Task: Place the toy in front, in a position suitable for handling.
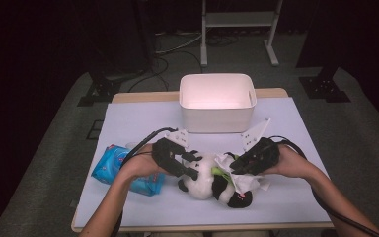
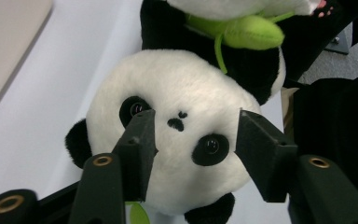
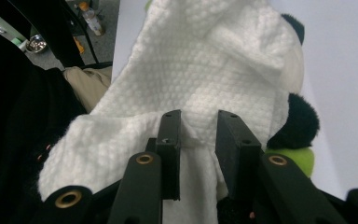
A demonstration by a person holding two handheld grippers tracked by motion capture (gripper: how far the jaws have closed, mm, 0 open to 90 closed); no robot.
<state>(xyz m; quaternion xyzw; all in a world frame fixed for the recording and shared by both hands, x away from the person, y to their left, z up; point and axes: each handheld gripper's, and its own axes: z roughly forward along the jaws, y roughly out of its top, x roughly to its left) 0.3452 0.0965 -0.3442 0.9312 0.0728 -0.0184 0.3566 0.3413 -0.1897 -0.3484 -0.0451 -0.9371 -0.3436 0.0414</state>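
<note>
A black-and-white plush panda [image 1: 205, 181] lies on the white table cover, with a green leaf [image 2: 242, 31] at its neck. My left gripper [image 1: 193, 165] comes at its head from the left. In the left gripper view the jaws [image 2: 196, 135] stand apart over the panda's face [image 2: 182, 84], one tip by each eye, without squeezing it. A white textured cloth [image 1: 244, 180] is draped over the panda's body. My right gripper [image 1: 237, 168] is on it from the right. Its jaws [image 3: 199, 135] stand slightly apart, with a fold of the cloth [image 3: 205, 60] loose between them.
A white empty bin [image 1: 217, 101] stands at the back middle of the table. A blue plastic packet [image 1: 109, 165] lies under my left forearm. The white table cover [image 1: 143, 118] reaches the table's edges. Black stands and a white frame stand on the floor beyond.
</note>
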